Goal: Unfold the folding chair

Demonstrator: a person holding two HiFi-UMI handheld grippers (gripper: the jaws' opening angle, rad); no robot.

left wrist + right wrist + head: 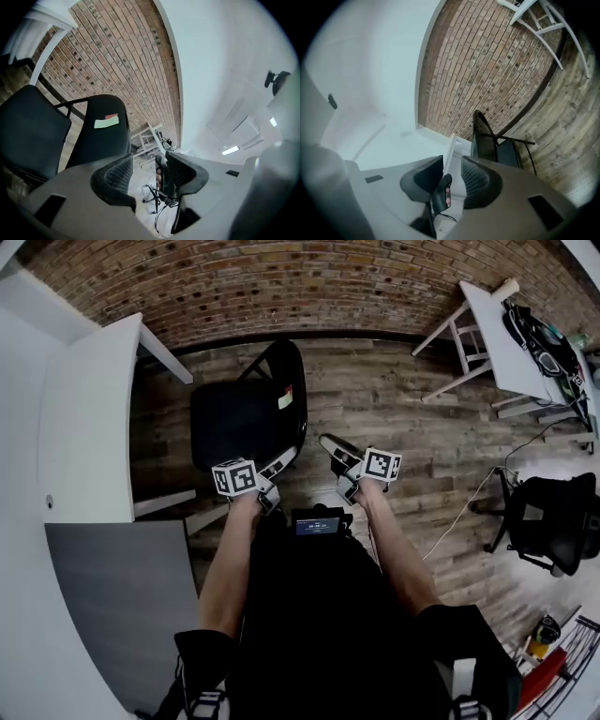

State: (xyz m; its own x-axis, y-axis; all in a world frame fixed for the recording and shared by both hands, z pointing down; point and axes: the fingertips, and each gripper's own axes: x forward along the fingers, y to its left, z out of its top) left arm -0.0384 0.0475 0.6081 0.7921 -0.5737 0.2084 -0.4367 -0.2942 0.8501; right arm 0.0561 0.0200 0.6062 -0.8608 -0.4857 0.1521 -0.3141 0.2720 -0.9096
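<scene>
Now: the folding chair [246,418] is standing opened out on the plank floor [394,399], in front of the brick wall [309,282] and beside a white table [89,418]. The left gripper [281,467] is hovering near the seat's front edge, jaws apart, gripping nothing. The right gripper [336,451] is hanging beside it, jaws likewise apart and empty.

One folding chair [246,418], two grippers [274,482] [342,470], two white tables [84,418] [495,334], one office chair [555,519]
</scene>
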